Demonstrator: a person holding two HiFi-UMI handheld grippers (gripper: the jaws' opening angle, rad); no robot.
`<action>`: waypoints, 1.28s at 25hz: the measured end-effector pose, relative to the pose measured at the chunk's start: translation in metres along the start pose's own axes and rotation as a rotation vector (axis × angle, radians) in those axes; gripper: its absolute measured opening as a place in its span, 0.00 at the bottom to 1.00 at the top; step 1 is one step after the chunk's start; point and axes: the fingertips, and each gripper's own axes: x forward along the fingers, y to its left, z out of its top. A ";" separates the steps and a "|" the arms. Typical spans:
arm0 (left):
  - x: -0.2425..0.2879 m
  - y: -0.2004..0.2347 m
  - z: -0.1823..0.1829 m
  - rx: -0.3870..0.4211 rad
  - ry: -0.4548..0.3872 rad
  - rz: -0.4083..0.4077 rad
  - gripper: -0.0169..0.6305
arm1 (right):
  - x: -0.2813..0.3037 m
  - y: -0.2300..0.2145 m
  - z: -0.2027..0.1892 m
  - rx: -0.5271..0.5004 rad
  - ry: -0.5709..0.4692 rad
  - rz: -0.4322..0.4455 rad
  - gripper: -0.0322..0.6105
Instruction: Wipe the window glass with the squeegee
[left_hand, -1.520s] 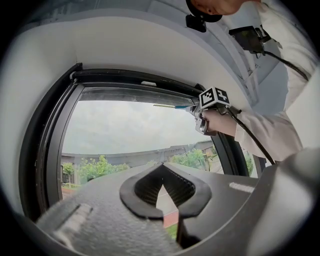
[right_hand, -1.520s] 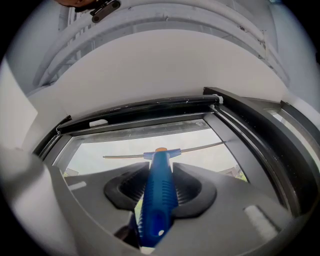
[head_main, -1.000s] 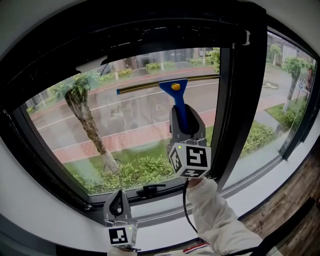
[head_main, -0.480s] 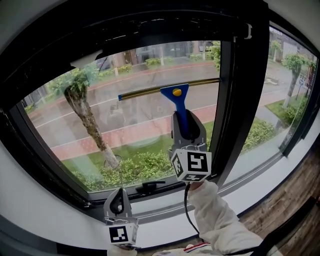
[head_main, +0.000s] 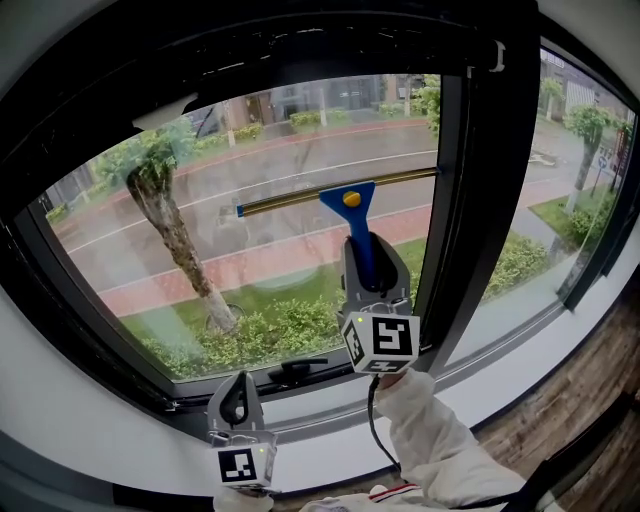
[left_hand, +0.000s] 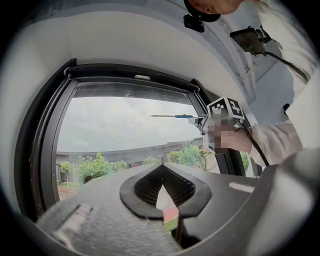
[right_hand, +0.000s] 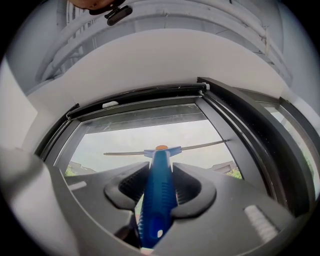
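Got the squeegee (head_main: 347, 200) clamped by its handle in the right gripper (right_hand: 159, 186); blade crosswise straight ahead of the jaws, on the window glass (head_main: 290, 145); left gripper (left_hand: 161, 191) closed empty, lower-left of it; guessing a pull straight back.

Outside, 1 tree trunk (head_main: 165, 230), mottled bark, leaning left toward the top. Behind it, wet road (head_main: 290, 160) with white lane lines. Nearer, red paved strip (head_main: 255, 265). Low hedge (head_main: 275, 335) along the bottom of the view. Black latch handle (head_main: 292, 371) on lower frame rail. Black mullion (head_main: 480, 180) to the right, white sill (head_main: 520, 350) below it, wood-plank floor (head_main: 590, 400) at lower right. Overcast sky (left_hand: 115, 125).
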 end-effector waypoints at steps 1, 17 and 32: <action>0.000 -0.001 0.000 0.001 0.000 -0.001 0.03 | -0.002 0.000 -0.003 -0.001 0.004 0.000 0.28; 0.000 -0.014 -0.003 -0.010 0.008 -0.016 0.03 | -0.037 0.000 -0.044 -0.013 0.081 0.000 0.28; 0.002 -0.019 -0.008 -0.003 0.023 -0.029 0.03 | -0.066 -0.005 -0.087 0.007 0.148 -0.028 0.28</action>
